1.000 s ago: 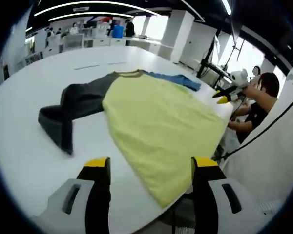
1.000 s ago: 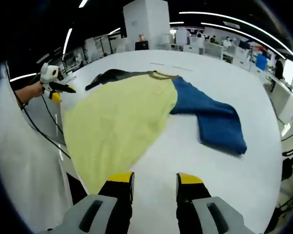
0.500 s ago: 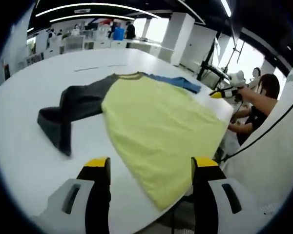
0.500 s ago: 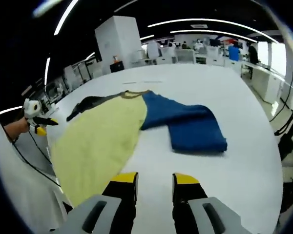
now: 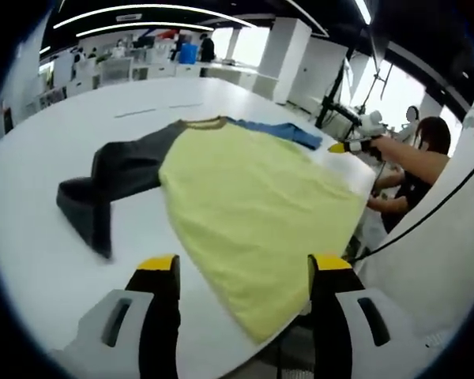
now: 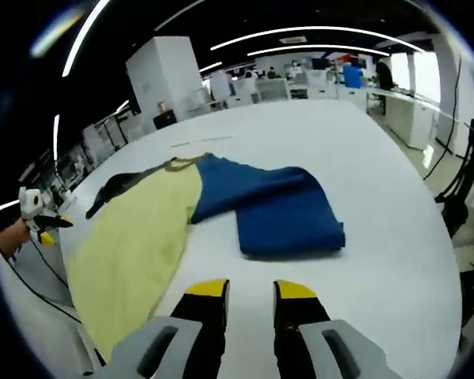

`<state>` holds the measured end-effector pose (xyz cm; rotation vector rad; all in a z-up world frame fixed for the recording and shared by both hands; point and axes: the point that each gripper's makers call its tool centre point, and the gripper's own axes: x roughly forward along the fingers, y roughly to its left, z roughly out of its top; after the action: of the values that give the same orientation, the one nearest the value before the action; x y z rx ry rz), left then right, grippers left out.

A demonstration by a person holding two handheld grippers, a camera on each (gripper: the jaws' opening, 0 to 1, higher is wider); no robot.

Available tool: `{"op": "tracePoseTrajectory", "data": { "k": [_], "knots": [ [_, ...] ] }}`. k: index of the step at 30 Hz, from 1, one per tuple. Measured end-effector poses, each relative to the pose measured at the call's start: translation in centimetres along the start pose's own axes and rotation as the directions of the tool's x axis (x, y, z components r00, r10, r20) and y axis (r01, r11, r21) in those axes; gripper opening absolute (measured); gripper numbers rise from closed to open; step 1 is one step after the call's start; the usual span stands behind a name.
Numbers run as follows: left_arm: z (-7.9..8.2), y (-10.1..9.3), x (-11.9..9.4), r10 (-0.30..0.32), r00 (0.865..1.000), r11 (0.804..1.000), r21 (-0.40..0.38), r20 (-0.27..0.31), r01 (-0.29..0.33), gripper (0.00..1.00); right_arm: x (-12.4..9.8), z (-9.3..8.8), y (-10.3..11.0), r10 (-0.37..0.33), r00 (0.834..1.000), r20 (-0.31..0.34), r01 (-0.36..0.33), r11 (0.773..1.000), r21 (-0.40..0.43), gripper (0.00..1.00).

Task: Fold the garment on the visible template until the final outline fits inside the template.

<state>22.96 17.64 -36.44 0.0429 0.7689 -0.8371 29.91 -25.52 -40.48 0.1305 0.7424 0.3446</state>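
Above the garment, both tongs agape, empty.

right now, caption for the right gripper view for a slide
Open right gripper above a white table, facing a garment with yellow body and folded blue sleeve.

My left gripper and right gripper hover over the table, jaws parted, holding nothing.

The left gripper has grey moulded jaws with dark slots, black inner faces and yellow tips; the right gripper is built alike, grey and black with yellow tips; a thin black cable curves beside the left one.
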Motion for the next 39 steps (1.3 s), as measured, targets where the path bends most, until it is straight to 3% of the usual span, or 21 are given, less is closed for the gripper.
{"op": "tracePoseTrajectory", "data": {
  "k": [26,39],
  "knots": [
    [-0.5,-0.2,0.1,0.011,1.000,1.000,0.010,-0.014,-0.010,0.61,2.8,1.8,-2.3,-0.040,0.999,0.034,0.033,0.983,0.183,0.14],
    [-0.9,-0.2,0.0,0.016,1.000,1.000,0.000,-0.021,-0.016,0.60,3.6,1.5,-3.1,-0.075,0.997,0.007,0.073,0.986,0.152,0.00]
  ]
}}
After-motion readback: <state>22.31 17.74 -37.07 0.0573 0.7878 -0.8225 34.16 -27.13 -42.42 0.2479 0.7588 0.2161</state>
